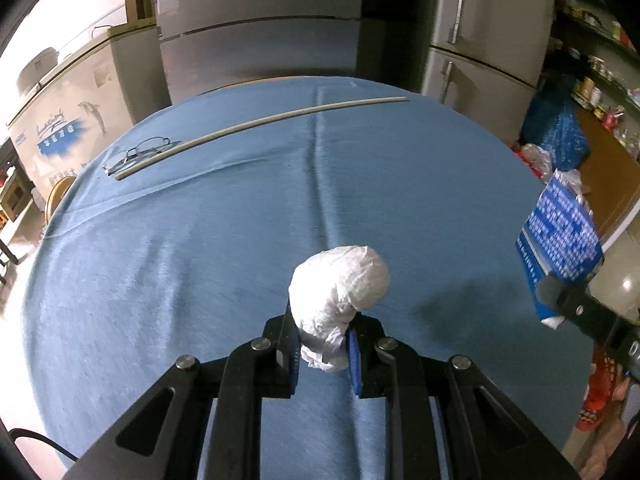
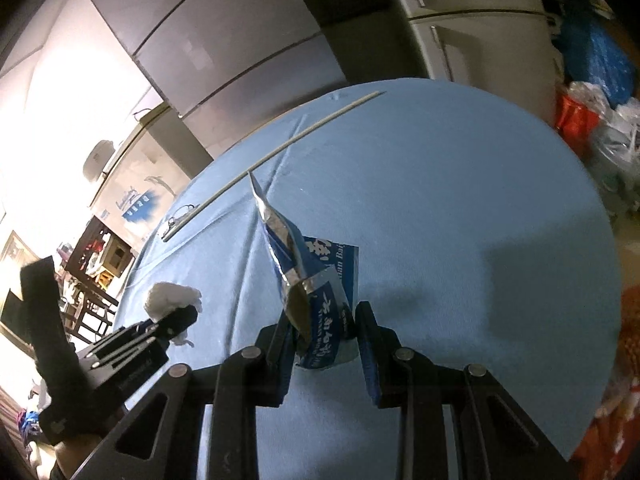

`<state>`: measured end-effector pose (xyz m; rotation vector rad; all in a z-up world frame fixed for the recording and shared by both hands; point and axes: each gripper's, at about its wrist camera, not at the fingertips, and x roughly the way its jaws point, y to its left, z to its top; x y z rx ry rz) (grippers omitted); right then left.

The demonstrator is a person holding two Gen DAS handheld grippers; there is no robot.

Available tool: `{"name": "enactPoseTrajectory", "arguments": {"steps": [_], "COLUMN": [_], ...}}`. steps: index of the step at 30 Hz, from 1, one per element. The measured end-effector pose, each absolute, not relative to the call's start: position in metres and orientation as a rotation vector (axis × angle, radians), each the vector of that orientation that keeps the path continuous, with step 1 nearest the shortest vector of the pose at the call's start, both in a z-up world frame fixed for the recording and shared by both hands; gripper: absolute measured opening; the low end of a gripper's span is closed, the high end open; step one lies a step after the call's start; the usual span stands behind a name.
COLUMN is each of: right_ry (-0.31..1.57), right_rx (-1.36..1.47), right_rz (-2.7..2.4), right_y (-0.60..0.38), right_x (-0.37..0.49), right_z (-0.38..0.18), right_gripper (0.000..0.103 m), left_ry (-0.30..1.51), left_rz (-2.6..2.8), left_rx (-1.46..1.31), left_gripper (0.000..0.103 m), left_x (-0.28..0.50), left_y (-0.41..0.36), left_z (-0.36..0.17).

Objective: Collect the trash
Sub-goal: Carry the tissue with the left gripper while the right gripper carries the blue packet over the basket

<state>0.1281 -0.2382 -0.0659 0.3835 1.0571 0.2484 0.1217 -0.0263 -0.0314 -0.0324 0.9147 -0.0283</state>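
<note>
Both hand-held grippers clamp trash: left (image 1: 322, 346) tissue wad (image 1: 340, 284), right (image 2: 324, 344) blue packet (image 2: 316, 276).

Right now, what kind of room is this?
Likely a home kitchen or dining area: tall grey fridges behind a round table with a blue cloth, and cluttered pantry shelves on the right.

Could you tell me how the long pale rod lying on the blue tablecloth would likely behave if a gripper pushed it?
The rod looks thin and round, so it would probably roll across the tablecloth. One end lies by the eyeglasses, which a push might drag. It looks light.
</note>
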Motion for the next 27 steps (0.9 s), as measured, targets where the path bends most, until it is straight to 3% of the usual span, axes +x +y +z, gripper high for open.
{"name": "enactPoseTrajectory", "arguments": {"steps": [17,27], "right_ry": [0.993,0.958], "right_rx": [0.444,0.473], "right_rz": [0.173,0.052], "right_y": [-0.279,-0.332], "right_x": [0.071,0.032], "right_z": [-0.040,-0.035], "right_gripper": [0.031,0.031], "left_ry": [0.892,0.888], "left_rz": [-0.192,-0.323], "left_rx": [-0.152,-0.047], "left_gripper": [0.019,0.019], "left_x": [0.083,0.073], "left_y": [-0.031,-0.105], "left_z": [-0.005,0.003]}}
